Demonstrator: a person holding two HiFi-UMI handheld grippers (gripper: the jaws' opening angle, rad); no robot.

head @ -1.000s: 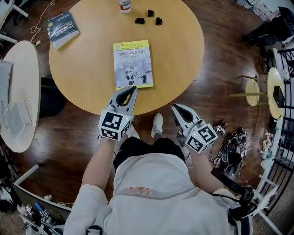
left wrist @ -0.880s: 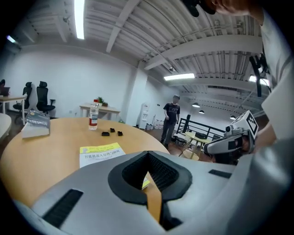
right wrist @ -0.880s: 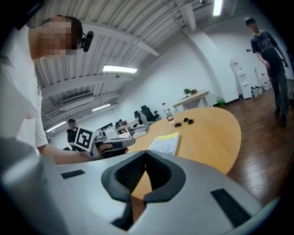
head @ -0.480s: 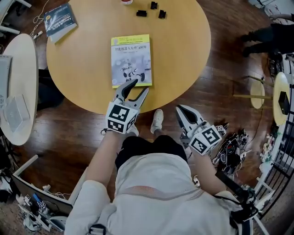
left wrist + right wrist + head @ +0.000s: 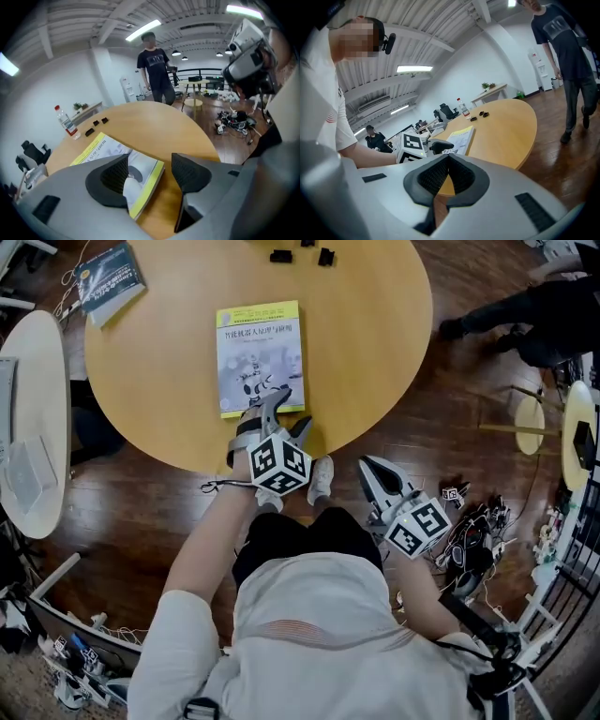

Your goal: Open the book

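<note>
Table (image 5: 375,352), one, round, carries two books: the closed yellow book (image 5: 260,357) by its near edge, a blue book (image 5: 108,279) at the far-left rim. Left gripper (image 5: 149,164) is opening, its jaws astride the yellow book's corner. Right gripper (image 5: 449,161) is clenched, empty. Three black blocks (image 5: 96,123) lie beyond.

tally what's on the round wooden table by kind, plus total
yellow book: 1
blue book: 1
small black blocks: 3
plastic bottle: 1
Total: 6

Book (image 5: 259,357): yellow-bordered cover, pale blue-grey picture, apparently a robot. Closed, flat, face up on round wooden counter (image 5: 366,352), near edge, left of centre.
</note>
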